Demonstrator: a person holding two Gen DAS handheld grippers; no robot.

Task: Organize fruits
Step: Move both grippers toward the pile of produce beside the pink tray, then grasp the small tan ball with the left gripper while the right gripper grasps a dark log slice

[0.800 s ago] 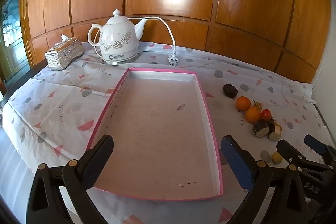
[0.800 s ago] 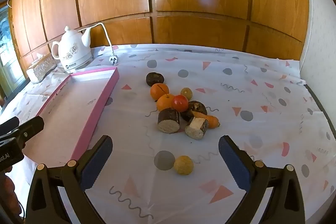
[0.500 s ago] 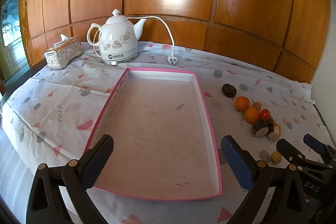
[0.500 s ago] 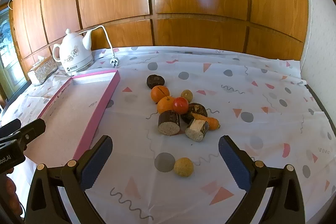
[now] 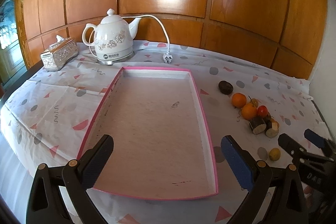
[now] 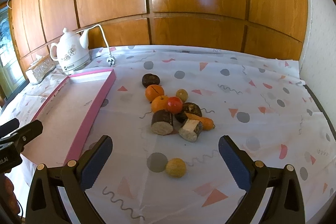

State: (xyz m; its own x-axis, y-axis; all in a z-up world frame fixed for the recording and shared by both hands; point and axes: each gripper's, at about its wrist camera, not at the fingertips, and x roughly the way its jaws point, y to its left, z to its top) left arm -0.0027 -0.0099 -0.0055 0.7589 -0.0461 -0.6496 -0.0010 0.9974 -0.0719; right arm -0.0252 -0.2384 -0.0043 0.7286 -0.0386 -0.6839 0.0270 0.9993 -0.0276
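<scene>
Fruits clustered toward worktop's right edge: two oranges (image 6: 154, 92), a tomato (image 6: 174, 104), one yellow fruit (image 6: 175, 167) apart, nearest. Right tool (image 6: 164, 163) wide, empty, hovering over that stray, probably first pick. Left tool (image 5: 166, 161) wide over the bare pink tray (image 5: 201, 110), likely the destination.

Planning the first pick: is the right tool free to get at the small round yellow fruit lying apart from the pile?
Probably yes: the right tool is open, and the small round yellow fruit lies alone just ahead on the patterned tablecloth.
</scene>
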